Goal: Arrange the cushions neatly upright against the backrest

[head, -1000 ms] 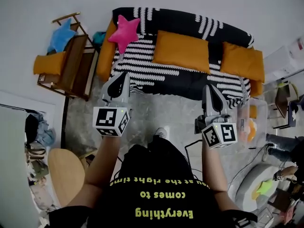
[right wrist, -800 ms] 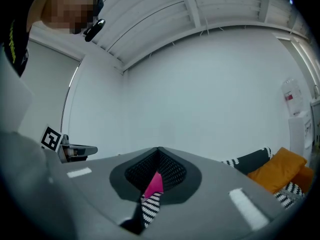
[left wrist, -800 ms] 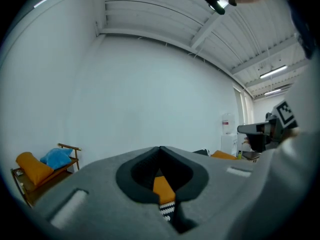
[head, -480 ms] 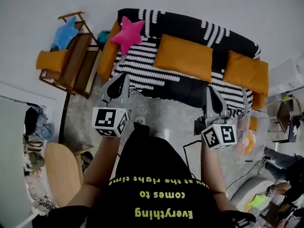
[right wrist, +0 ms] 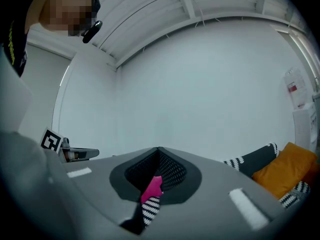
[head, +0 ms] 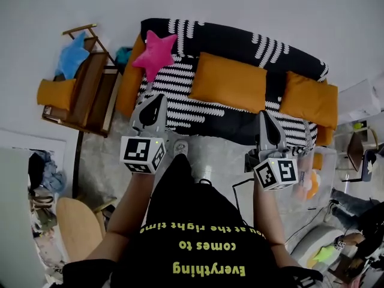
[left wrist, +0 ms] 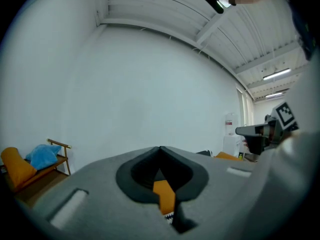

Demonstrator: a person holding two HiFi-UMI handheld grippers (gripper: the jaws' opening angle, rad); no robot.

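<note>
Left gripper: jaws pressed fully together with nothing in them; it hangs in front of the left half of the sofa, short of the seat edge.
Right gripper: likewise closed and empty, level with the right half of the seat front.
Sofa: black-and-white patterned, with its backrest against the wall.
Centre orange cushion: on the seat, skewed, and it looks to lie down rather than stand.
Right orange cushion: at the far right end, slumped toward the armrest.
Pink star cushion: at the left end, near the backrest; whether it leans there or lies flat I cannot tell.
Off the sofa: a blue star cushion and another orange cushion sit on a wooden chair, well apart to the left.
Stage, as I judge it: approach only, and no cushion is touched yet.
Risk, closed jaws: unless they open first, the tips will shove a cushion along the seat instead of gripping it.
Risk, soft filling: a pinch at one corner may let a cushion sag, twist and flop forward once released.
Risk, star shape: its points give a poor base, so it may roll off the backrest.
Risk, crowding: standing the centre cushion up carelessly could knock its right-hand neighbour over the armrest.
</note>
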